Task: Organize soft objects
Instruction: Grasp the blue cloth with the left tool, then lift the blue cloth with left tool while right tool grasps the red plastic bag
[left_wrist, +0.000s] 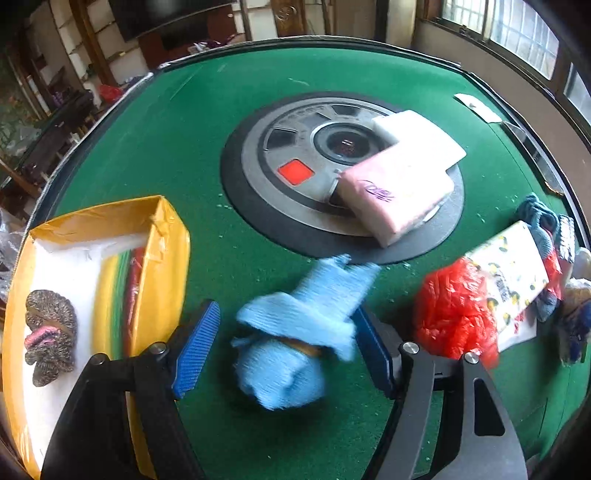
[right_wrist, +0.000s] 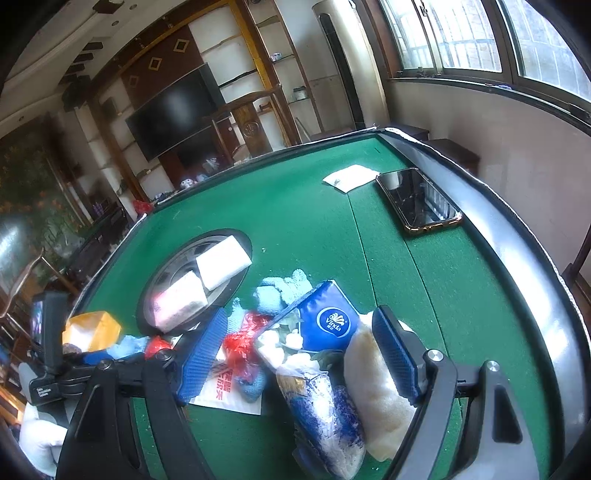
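Lying blurred between the spread fingers of the left gripper (left_wrist: 286, 341), a light blue knitted cloth (left_wrist: 295, 332) sits on the green table (left_wrist: 166, 147) near its front edge; whether the pads touch it cannot be told. Just beside it, at the table's left edge, stands a yellow box (left_wrist: 162, 251) holding a brown knitted piece (left_wrist: 50, 336). A pink tissue pack (left_wrist: 395, 195) rests on the central disc (left_wrist: 295, 177). Over the pile at the right, the right gripper (right_wrist: 299, 354) hangs wide apart above a blue Vinda pack (right_wrist: 328, 321) and a cream towel (right_wrist: 376, 391).
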